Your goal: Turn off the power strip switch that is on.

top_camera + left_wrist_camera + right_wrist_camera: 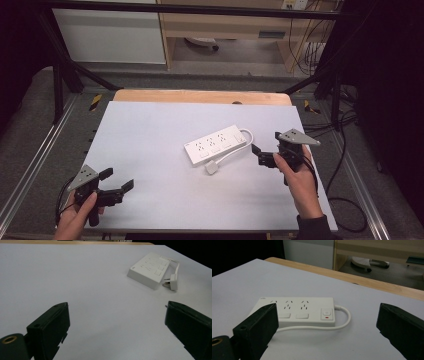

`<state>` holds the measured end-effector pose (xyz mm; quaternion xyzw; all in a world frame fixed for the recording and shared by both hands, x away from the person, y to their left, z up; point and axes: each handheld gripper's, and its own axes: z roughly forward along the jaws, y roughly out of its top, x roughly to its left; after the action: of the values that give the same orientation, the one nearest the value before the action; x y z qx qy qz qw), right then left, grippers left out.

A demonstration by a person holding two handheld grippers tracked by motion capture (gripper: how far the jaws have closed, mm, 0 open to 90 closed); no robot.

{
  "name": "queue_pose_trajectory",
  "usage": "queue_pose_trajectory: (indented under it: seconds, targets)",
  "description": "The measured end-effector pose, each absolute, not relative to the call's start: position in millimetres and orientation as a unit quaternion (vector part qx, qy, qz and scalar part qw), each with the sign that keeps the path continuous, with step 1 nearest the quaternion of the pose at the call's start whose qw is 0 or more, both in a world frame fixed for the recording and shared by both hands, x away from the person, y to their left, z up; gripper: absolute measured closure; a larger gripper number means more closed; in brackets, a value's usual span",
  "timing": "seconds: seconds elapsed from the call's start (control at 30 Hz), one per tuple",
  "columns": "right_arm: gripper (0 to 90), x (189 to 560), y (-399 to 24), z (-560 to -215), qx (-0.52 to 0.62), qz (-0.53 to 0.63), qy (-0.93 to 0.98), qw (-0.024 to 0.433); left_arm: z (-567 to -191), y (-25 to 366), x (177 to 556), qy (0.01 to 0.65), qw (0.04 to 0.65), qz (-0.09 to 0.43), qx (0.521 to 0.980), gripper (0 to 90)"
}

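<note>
White sheeting covers the wooden table (pixel 200 96), and a dark frame and a pale cabinet stand behind it. From the tools outward: the right gripper (pixel 264 152) has its 2 black jaws spread wide with nothing between them, and it sits just beside the looped end of the white rectangular plastic power strip (pixel 216 145), which lies flat near the middle of the sheet, a little to the right. The left gripper (pixel 116 183) is likewise spread and empty, resting low at the near left corner, well apart from the strip. The step in hand looks like a reach for the strip or its white cord (pixel 239 148), whose small white plug (pixel 212 168) lies on the sheet just in front of the strip's long side. To do it well, the right gripper should probably come in low and level, straddle the cord or plug squarely, and pinch only once both jaws clear the sheet; the left could steady the strip body against sliding. The right gripper view shows 3 socket groups and a switch (pixel 326 314) with a red mark beneath, which the high view blurs. The left gripper view shows the plug (pixel 172 281) with its metal prongs pointing towards the strip.
</note>
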<state>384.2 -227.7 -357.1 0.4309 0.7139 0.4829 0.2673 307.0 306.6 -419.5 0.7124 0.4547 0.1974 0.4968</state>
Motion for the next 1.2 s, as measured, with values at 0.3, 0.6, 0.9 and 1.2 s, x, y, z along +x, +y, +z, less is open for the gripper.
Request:
queue_pose_trajectory:
  seconds: [0.3,0.6,0.9,1.2]
  targets:
    - [4.3,375,-248,-368,0.45,0.48,0.703,0.27,-419,308,306,0.456,0.5,0.197,0.71,5.8]
    - [4.4,367,-264,-384,0.464,0.476,0.697,0.268,-419,309,306,0.456,0.5,0.198,0.709,5.8]
    - [3.9,363,-273,-400,0.469,0.476,0.696,0.261,-418,309,306,0.457,0.501,0.198,0.708,5.8]
    - [3.9,367,-271,-420,0.482,0.464,0.704,0.239,-418,309,307,0.456,0.501,0.198,0.708,5.8]
